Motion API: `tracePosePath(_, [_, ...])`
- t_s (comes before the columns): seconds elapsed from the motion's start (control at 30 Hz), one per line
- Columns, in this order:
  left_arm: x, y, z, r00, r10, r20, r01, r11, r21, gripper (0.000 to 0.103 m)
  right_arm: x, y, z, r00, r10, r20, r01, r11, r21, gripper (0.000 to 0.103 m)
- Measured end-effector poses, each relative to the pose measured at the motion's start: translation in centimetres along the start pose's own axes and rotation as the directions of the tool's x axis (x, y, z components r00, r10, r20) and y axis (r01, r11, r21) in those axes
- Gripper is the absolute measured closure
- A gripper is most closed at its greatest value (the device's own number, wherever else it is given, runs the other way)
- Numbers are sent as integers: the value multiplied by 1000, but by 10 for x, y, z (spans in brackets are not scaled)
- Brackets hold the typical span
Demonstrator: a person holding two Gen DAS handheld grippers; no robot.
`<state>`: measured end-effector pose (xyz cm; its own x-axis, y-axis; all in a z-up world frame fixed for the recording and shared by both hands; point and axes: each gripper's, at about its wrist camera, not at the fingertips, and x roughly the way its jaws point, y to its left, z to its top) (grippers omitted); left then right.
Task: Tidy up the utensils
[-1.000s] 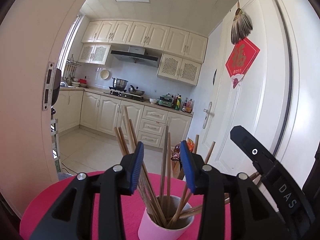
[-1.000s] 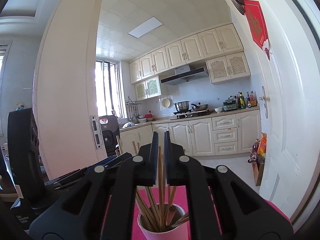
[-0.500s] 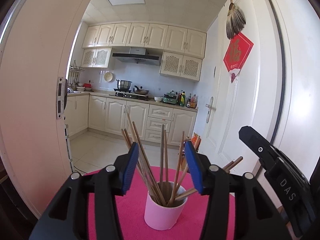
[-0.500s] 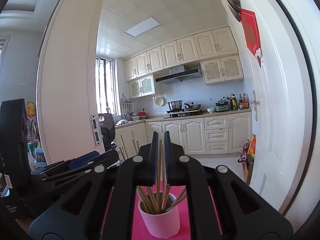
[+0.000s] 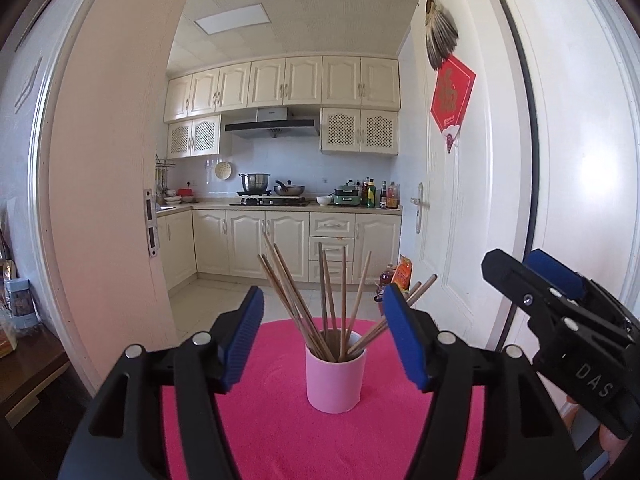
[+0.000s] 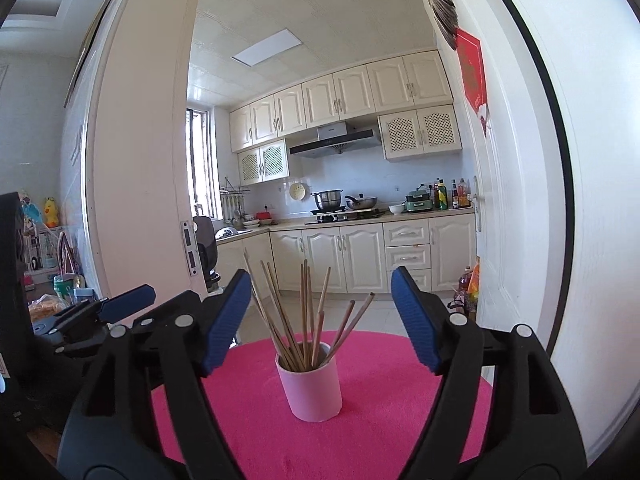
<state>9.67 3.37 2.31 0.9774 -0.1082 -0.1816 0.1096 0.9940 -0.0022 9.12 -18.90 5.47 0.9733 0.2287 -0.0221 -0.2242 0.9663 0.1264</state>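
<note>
Where lettering shows, "DAS" on right hand-held gripper (image 5: 536, 280)

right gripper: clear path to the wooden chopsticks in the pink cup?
Probably yes. The right gripper is open and empty, the wooden chopsticks in the pink cup stand straight ahead, nothing between.

Left wrist view – sits behind its own black two-finger gripper with blue pads (image 5: 324, 340), looks level across round pink-covered table (image 5: 280, 420) toward cream-cabinet kitchen (image 5: 280, 88) through doorway. Right wrist view – same facing, from further right, behind its own gripper (image 6: 320, 320). Both share pale pink cylindrical cup (image 5: 335, 376) (image 6: 310, 386) of brown wooden chopsticks (image 5: 320, 300) (image 6: 304, 312), near, centred; each catches other gripper at frame edge.
</note>
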Motion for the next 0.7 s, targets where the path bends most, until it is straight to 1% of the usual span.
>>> tracePosePath(0.07, [-12, -4, -1, 1000, 8, 9, -8, 1000, 10, 41, -11, 1, 1, 1000, -30, -2, 30, 999, -10, 23])
tracePosePath(0.13, [-20, -8, 0, 1000, -2, 3, 2, 1000, 20, 41, -20, -1, 1, 999, -45, -10, 44, 999, -14, 22])
tracePosePath(0.17, [-24, -9, 0, 1000, -7, -3, 7, 1000, 18, 41, -25, -1, 1, 999, -50, -9, 50, 999, -18, 19])
tracePosePath(0.23, [-30, -14, 3, 1000, -4, 1, 4, 1000, 9, 41, -34, -1, 1, 998, -67, -9, 67, 997, -36, 17])
tracePosePath(0.33, [-41, -18, 2, 1000, 6, 19, -6, 1000, 10, 37, -46, 1, -1, 997, -82, -8, 81, 995, -53, 16])
tracePosePath(0.47, [-50, -25, 1, 999, 16, 28, -17, 999, 32, 36, -57, 2, -3, 995, -97, 4, 97, 993, -67, 15])
tracePosePath(0.7, [-61, -29, -2, 999, 6, 41, -7, 1000, 25, 32, -68, -1, -4, 992, -123, 19, 124, 990, -73, 14])
